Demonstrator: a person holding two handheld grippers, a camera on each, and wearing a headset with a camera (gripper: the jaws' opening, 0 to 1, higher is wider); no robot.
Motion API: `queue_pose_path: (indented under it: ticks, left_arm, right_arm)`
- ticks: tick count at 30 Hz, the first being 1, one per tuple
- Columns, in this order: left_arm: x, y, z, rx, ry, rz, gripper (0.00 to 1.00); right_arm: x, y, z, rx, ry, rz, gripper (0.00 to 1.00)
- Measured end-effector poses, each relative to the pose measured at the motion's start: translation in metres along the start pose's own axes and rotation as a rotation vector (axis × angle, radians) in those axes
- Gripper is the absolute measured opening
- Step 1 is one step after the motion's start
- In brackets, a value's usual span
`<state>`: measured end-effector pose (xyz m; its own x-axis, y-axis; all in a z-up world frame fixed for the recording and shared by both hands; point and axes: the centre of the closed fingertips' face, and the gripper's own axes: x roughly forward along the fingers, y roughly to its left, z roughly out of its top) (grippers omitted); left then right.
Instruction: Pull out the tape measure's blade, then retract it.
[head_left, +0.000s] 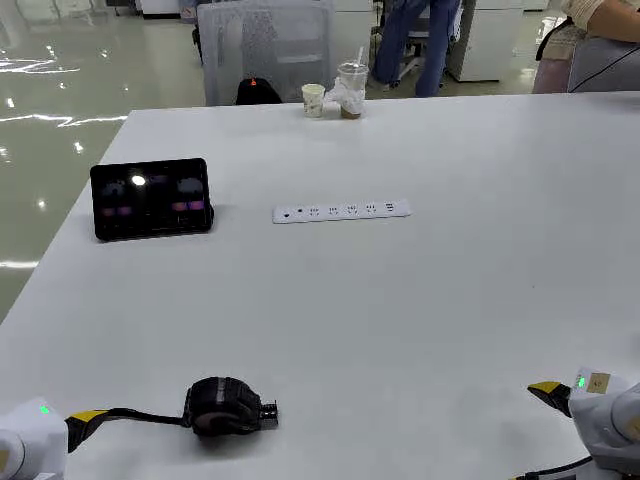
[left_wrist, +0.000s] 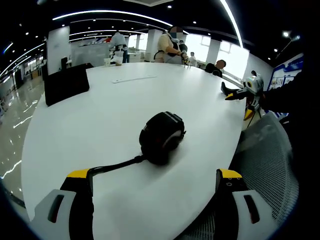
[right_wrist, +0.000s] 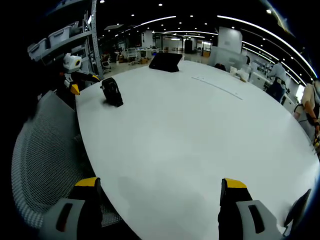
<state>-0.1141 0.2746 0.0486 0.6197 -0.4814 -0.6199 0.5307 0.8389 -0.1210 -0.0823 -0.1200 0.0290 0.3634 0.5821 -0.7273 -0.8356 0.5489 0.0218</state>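
— Look of the tape measure (head_left: 228, 406)?
— Rounded, matte black, trailing a thin cord (head_left: 140, 415); lying near the front edge of the smooth white surface (head_left: 420, 300), just ahead of the left gripper (left_wrist: 154, 176), jaws spread.
— And the right gripper (right_wrist: 161, 184)?
— Spread too, well apart from it. Glossy floor (head_left: 60, 90) beyond.

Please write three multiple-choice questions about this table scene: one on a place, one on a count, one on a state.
1. Where on the table does the tape measure lie?
A. at the far edge
B. near the front edge, by the left gripper
C. at the right edge

2. How many cups stand at the far edge?
A. one
B. two
C. four

3. The right gripper is:
A. shut on the tape measure
B. shut on nothing
C. open

Answers:
1 B, as the head view shows it low on the table, next to the left gripper.
2 B, as two stand side by side.
3 C, as its jaws stand wide apart over bare table.
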Motion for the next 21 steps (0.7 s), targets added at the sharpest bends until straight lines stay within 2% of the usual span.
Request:
queue_pose_path:
  ticks: [3,6,9,11,13,17,21]
  left_arm:
    - [-0.001,-0.002,0.0,0.004,-0.002,-0.007,0.99]
    - [-0.001,-0.006,0.002,0.031,-0.01,-0.029,0.99]
    - [0.0,-0.009,0.0,0.062,0.008,-0.056,0.99]
    - [0.001,-0.011,0.001,0.078,0.022,-0.077,0.99]
    - [0.003,-0.01,0.002,0.12,0.045,-0.093,0.99]
    - [0.008,-0.008,0.008,0.19,0.086,-0.138,0.99]
    - [0.017,-0.008,0.019,0.271,0.123,-0.18,0.99]
  right_arm:
    - [0.0,0.001,-0.002,0.0,0.011,-0.008,0.99]
    - [0.0,0.007,0.001,0.002,0.0,0.009,0.99]
    - [0.001,0.012,0.007,-0.041,-0.032,0.024,0.99]
    - [0.003,0.017,0.009,-0.038,-0.035,0.051,0.99]
    - [0.006,0.022,0.016,-0.077,-0.058,0.073,0.99]
    - [0.013,0.025,0.021,-0.112,-0.035,0.087,0.99]
    - [0.023,0.026,0.033,-0.135,-0.03,0.107,0.99]
